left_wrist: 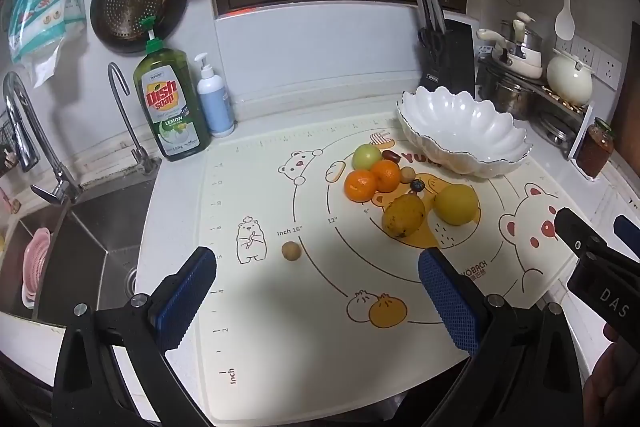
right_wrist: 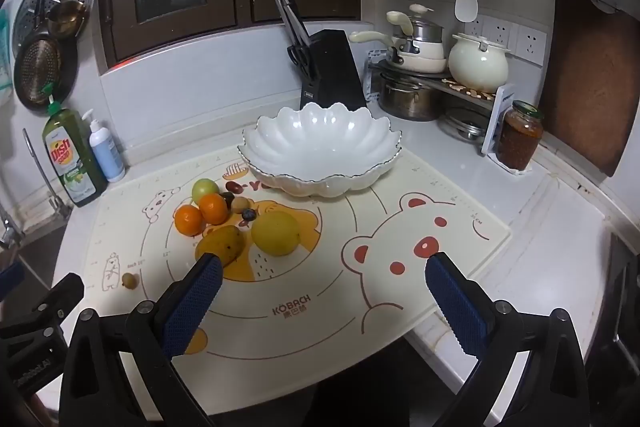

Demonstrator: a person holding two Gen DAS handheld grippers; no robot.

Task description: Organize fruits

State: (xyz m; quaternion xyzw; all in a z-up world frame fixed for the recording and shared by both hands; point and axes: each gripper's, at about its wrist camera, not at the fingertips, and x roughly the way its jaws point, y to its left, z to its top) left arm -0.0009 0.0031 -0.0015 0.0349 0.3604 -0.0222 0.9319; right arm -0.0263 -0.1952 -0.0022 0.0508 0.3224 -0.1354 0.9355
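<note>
- Fruit sits in a loose cluster on the printed mat point(left_wrist: 256, 307), ahead of both grippers and apart from them.
- Left gripper point(left_wrist: 318, 291) hangs over the mat with its jaws spread wide and nothing between them; its blue pads point(left_wrist: 448, 303) touch no fruit.
- Ahead of it and a little to the right lie the mango point(left_wrist: 403, 215) and the yellow round fruit point(left_wrist: 457, 204), just beside each other; beyond them the two oranges point(left_wrist: 373, 180) touch, with the green apple point(left_wrist: 367, 155) behind.
- One small brown fruit point(left_wrist: 291, 251) lies alone — just ahead, between the left gripper's fingers and well apart from the cluster.
- Right gripper point(right_wrist: 324, 287) is likewise fully spread and empty; the mango point(right_wrist: 220, 245) lies just past its left fingertip.
- White scalloped bowl point(right_wrist: 320, 143) stands empty beyond the right gripper — straight ahead, behind the fruit and to their right.
- Dish soap bottle point(left_wrist: 172, 107) stands far ahead to the left gripper's left, beside the sink point(left_wrist: 92, 243).
</note>
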